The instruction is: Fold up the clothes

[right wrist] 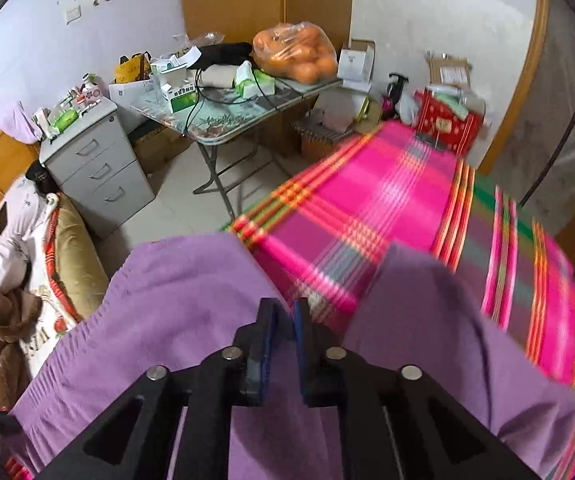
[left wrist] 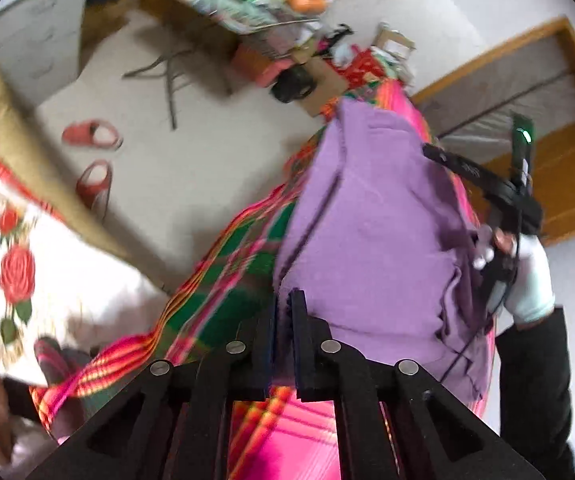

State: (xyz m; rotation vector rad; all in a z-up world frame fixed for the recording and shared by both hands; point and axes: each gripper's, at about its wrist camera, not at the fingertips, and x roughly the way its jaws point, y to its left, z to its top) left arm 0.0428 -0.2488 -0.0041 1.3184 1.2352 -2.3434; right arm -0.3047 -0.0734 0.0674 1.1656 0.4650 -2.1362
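A purple garment (left wrist: 367, 220) hangs lifted above a pink and green plaid blanket (left wrist: 239, 264). My left gripper (left wrist: 285, 304) is shut on its lower edge, with a fold of purple cloth pinched between the fingers. At the garment's right side, a white-gloved hand (left wrist: 531, 280) holds the other gripper against the cloth. In the right wrist view, the right gripper (right wrist: 285, 312) is shut on the purple garment (right wrist: 175, 300), which drapes to both sides of the fingers. Beyond it the plaid blanket (right wrist: 367, 208) lies flat, blurred by motion.
A folding table (right wrist: 223, 120) carries boxes, cables and a bag of oranges (right wrist: 295, 52). Beside it stands a grey drawer cabinet (right wrist: 95, 168). Red slippers (left wrist: 91, 136) lie on the tiled floor. Rose-print bedding (left wrist: 15, 268) is at the left, and a red box (right wrist: 447, 120) sits past the blanket.
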